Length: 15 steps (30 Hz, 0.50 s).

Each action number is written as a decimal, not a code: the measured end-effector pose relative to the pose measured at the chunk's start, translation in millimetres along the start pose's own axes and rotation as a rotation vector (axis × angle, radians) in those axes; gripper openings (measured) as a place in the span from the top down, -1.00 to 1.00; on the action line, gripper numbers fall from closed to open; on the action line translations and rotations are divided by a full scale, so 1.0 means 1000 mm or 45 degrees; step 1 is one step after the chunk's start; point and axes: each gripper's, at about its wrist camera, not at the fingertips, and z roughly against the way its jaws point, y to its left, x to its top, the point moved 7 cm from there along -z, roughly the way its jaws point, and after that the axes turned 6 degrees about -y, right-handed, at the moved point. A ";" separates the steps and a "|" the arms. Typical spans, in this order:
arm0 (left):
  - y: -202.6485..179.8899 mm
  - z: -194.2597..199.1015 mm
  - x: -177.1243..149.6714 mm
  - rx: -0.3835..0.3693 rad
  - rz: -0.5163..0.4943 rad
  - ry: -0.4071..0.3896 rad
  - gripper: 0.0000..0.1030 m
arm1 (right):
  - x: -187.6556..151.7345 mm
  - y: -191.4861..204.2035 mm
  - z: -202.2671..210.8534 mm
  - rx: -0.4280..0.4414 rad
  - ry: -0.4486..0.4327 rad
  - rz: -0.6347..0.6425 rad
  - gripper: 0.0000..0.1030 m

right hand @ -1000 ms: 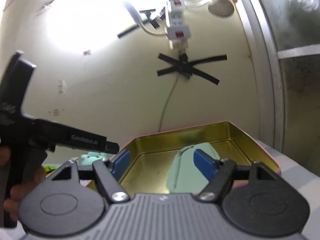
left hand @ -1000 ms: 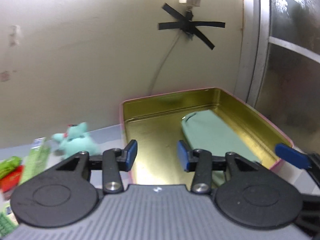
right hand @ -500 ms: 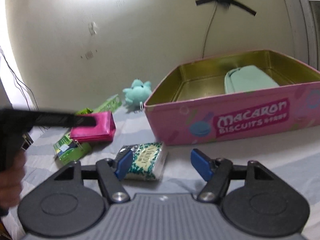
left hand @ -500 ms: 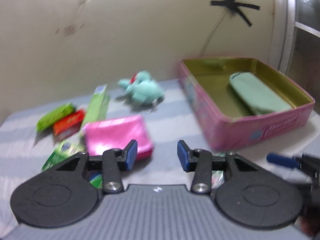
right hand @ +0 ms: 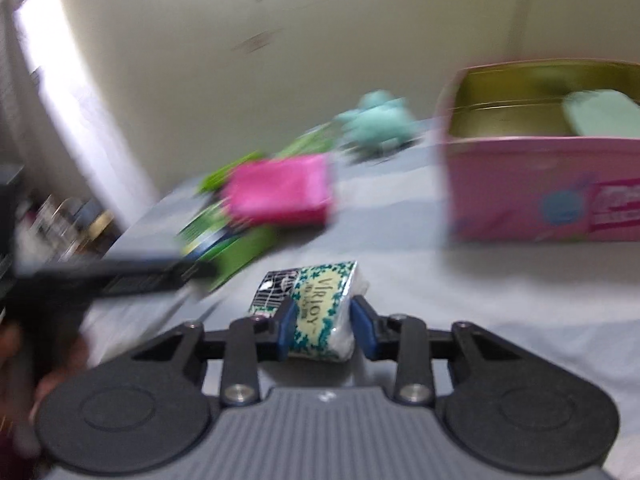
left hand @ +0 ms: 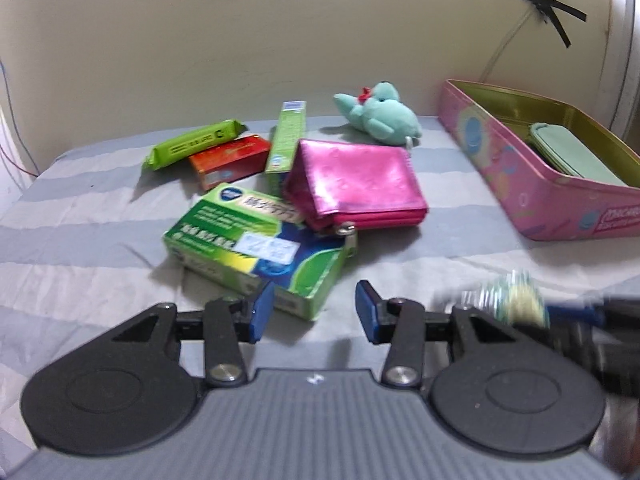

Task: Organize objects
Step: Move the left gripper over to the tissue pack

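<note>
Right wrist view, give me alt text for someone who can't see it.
The right gripper closes its jaws around a green-patterned tissue pack on a striped bedsheet. Behind, blurred: an open pink biscuit tin, a pink pouch and a teal plush.

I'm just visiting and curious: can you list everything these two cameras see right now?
Tin: 1, pink outside, gold inside, right on the bed.
Pouch: 1, mint, inside the tin.
Plush: 1, teal, far, by the wall.
Purse: 1, magenta, centre.
Big box: 1, green and blue, partly under the purse.
Slim box: 1, green, behind the purse.
Red box: 1, left.
Wrapper: 1, lime, on the red box.
Tissue pack: 1, green-white, between the right jaws.
Left gripper: open, empty.
Right gripper: around the pack.
</note>
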 end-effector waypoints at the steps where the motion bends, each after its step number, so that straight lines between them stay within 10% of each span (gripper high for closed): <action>1: 0.003 -0.001 -0.001 0.002 0.006 0.000 0.07 | -0.006 0.010 0.001 0.073 0.034 0.016 0.40; 7: 0.010 -0.009 -0.008 0.004 0.023 0.029 0.07 | -0.006 0.018 0.009 -0.018 -0.028 0.155 -0.11; 15: 0.012 -0.009 -0.012 0.010 0.014 0.036 0.07 | -0.011 0.025 0.037 -0.012 -0.172 0.205 -0.28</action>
